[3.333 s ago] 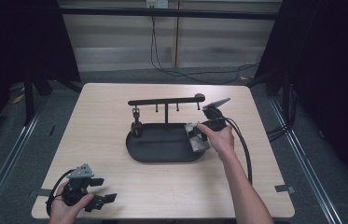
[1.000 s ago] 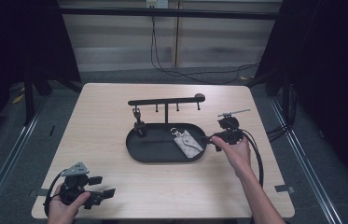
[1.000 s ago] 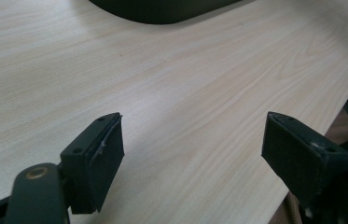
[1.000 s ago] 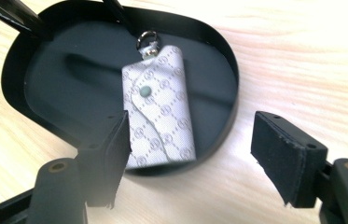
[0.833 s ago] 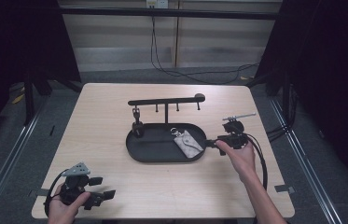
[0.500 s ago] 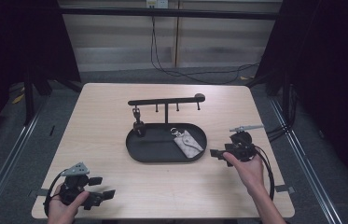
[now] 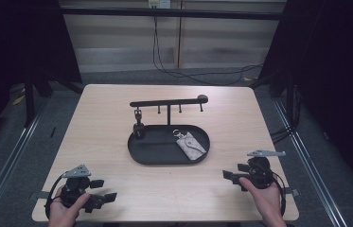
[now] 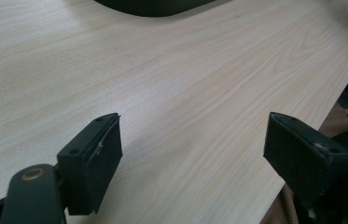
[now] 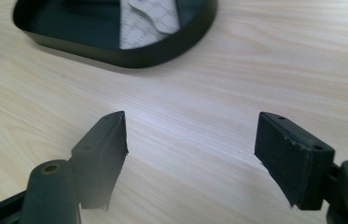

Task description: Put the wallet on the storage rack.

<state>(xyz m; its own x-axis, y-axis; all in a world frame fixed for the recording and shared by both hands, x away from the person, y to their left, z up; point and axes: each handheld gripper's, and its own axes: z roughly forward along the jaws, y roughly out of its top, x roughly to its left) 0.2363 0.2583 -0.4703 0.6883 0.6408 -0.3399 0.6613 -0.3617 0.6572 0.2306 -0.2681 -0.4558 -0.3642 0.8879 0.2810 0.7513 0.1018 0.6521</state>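
Note:
A black oval tray [image 7: 150, 153] sits mid-table with a grey key pouch [image 7: 189, 144] and its ring lying in the right half; the pouch [image 9: 149, 21] also appears in the right gripper view inside the tray [image 9: 162, 53]. Behind the tray stands a black rack with hooks [image 7: 168, 102], a small dark object [image 7: 138, 126] hanging at its left. My right gripper [image 7: 233, 176] rests open on the table near the front right, empty. My left gripper [image 7: 102, 190] lies open at the front left, empty. Both pairs of jaws stand wide apart over bare wood.
The light wooden table [image 7: 98, 123] has metal rails along both sides and dark floor around it. The tray's edge [image 8: 153, 7] shows at the top of the left gripper view. A brown sleeve [image 8: 302, 207] shows at that view's lower right.
My right gripper let go of the pouch in the tray, drew back to the front right of the table and stands open. The left gripper barely moved.

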